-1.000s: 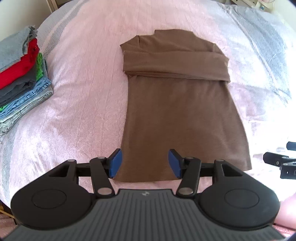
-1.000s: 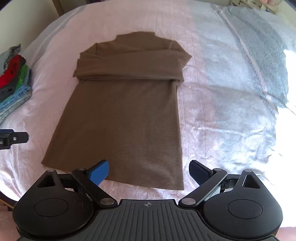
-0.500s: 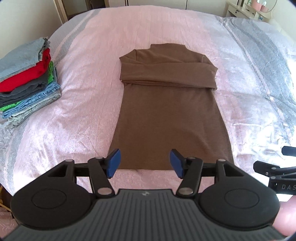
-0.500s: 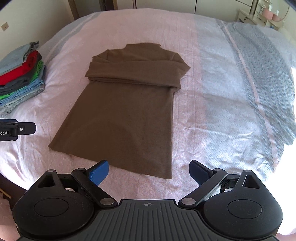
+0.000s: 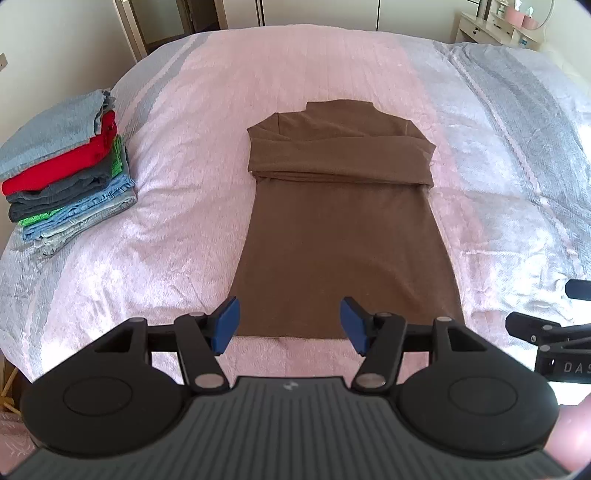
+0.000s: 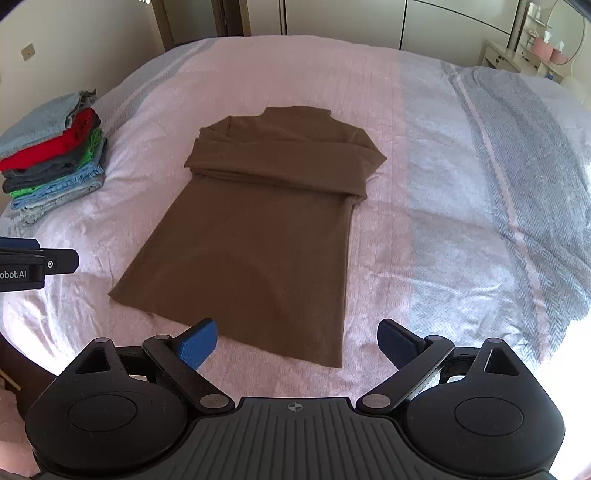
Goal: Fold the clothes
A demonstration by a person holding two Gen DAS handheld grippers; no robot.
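Observation:
A brown long-sleeved top [image 5: 343, 236] lies flat on the pink bedspread [image 5: 177, 206], collar away from me, both sleeves folded across the chest. It also shows in the right wrist view [image 6: 258, 236]. My left gripper [image 5: 290, 325] is open and empty, held above the hem near its left corner. My right gripper [image 6: 295, 341] is open and empty, held above the hem near its right corner. Neither gripper touches the cloth.
A stack of folded clothes [image 5: 62, 170] in grey, red, green and blue denim sits on the bed's left side, also in the right wrist view [image 6: 48, 158]. A grey striped band [image 6: 498, 206] covers the bed's right side. A dresser [image 5: 495, 26] stands at far right.
Both grippers have pulled back and risen away from the top, so more of the bed and room shows. The top has not moved. Both grippers stay open.

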